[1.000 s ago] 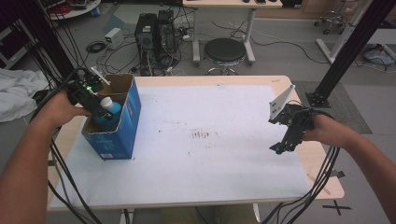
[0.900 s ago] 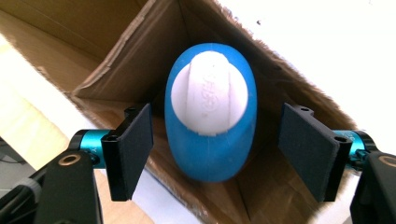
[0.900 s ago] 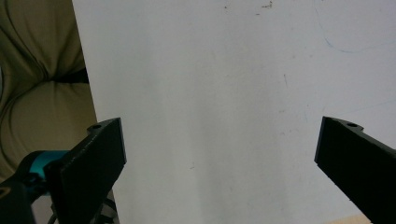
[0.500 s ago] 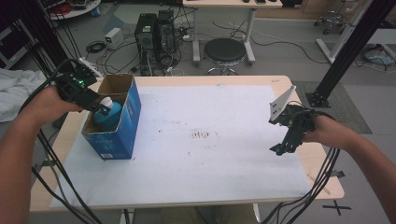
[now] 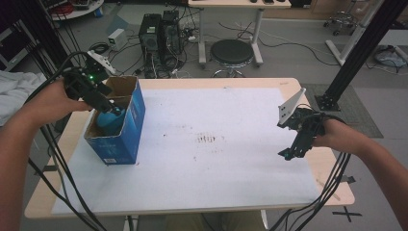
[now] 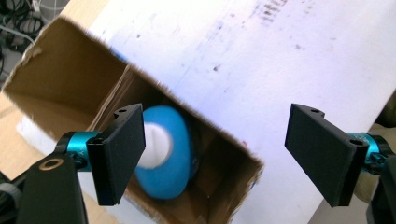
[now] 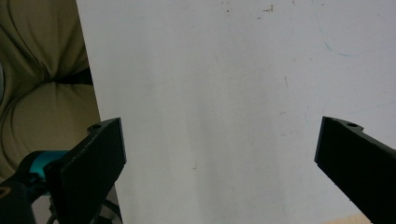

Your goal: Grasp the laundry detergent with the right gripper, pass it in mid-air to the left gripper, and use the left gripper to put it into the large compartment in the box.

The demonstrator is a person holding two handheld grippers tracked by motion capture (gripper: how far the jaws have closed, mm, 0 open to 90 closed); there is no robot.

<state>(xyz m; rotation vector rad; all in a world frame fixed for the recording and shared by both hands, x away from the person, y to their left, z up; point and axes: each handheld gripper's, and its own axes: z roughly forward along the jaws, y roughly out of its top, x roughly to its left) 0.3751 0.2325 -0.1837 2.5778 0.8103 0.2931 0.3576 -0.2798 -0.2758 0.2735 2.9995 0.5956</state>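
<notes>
While the left tool hangs over the open top of the blue cardboard box at the table's left end, the high view records a change: a second ago that tool sat low in the box mouth on the blue-and-white object; now it stands higher, nearer the rim, and the object lies inside the box. The right tool rests unmoved near the right edge, over the white sheet.

Left gripper view: jaws have just been opening, now spread, nothing between the pads; the object sits below, in the box, apart from both.

Right gripper view: right tool spread wide over bare sheet, holding nothing.

Judgement: object released and deposited; withdrawal of the left tool looks like the step in hand.
</notes>
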